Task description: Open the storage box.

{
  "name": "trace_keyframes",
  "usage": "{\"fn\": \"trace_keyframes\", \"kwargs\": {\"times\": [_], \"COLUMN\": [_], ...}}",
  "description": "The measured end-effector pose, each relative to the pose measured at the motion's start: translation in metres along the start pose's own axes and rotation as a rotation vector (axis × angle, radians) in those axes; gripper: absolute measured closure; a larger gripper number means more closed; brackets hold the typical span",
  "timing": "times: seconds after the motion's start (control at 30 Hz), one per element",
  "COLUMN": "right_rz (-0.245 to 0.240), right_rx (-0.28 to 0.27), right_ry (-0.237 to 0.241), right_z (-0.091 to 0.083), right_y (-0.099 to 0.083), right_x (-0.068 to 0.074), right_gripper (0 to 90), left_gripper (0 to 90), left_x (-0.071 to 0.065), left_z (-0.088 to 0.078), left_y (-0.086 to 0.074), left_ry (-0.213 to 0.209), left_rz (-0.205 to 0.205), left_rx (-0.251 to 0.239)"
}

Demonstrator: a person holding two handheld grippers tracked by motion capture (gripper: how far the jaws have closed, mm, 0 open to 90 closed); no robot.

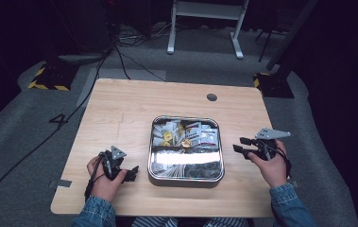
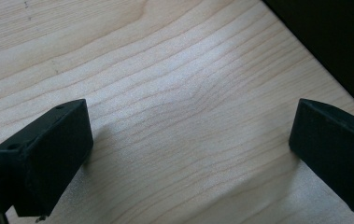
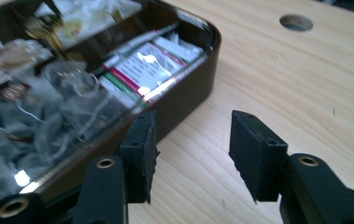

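Tin (image 1: 186,178), square and shiny with rounded corners, is seen at the centre of the high view on the wooden table (image 1: 120,109), filled with tea bags and paper sachets (image 1: 186,135). Its dark wall (image 3: 184,100) is shown at the upper left of the right gripper view, just beside the near jaw. The left gripper (image 1: 130,174) is held at lower left, close to the tin, its jaws spread wide over bare wood (image 2: 188,93). The right gripper (image 1: 241,144) is held at right of the tin, jaws apart and clamped on nothing. A round cable hole (image 1: 211,97) is seen above centre.
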State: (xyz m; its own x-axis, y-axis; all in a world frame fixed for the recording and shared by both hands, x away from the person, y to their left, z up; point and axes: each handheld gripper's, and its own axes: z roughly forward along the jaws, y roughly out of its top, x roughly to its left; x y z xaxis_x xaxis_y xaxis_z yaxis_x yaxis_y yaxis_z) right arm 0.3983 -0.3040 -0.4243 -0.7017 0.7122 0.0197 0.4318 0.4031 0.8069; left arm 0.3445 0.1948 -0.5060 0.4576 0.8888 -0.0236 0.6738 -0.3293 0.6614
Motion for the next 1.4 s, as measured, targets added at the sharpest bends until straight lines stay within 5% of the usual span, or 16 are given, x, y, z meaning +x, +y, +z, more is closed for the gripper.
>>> {"fn": "trace_keyframes", "kwargs": {"times": [0.3,0.77,1.4], "right_rz": [-0.042,-0.103,-0.146], "right_rx": [-0.026,-0.041,-0.047], "right_ry": [0.04,0.135,0.229], "right_z": [-0.006,0.017,0.051], "right_y": [0.022,0.053,0.074], "right_x": [0.016,0.044,0.078], "right_gripper": [52.1,50.9,44.0], "left_gripper": [0.1,0.4,0.1], "left_x": [0.0,-0.001,-0.001], "left_z": [0.0,0.0,0.0], "left_y": [0.0,0.0,0.0], "left_ry": [0.0,-0.004,-0.012], "left_rz": [0.001,0.005,0.009], "left_rx": [-0.001,0.0,0.0]}}
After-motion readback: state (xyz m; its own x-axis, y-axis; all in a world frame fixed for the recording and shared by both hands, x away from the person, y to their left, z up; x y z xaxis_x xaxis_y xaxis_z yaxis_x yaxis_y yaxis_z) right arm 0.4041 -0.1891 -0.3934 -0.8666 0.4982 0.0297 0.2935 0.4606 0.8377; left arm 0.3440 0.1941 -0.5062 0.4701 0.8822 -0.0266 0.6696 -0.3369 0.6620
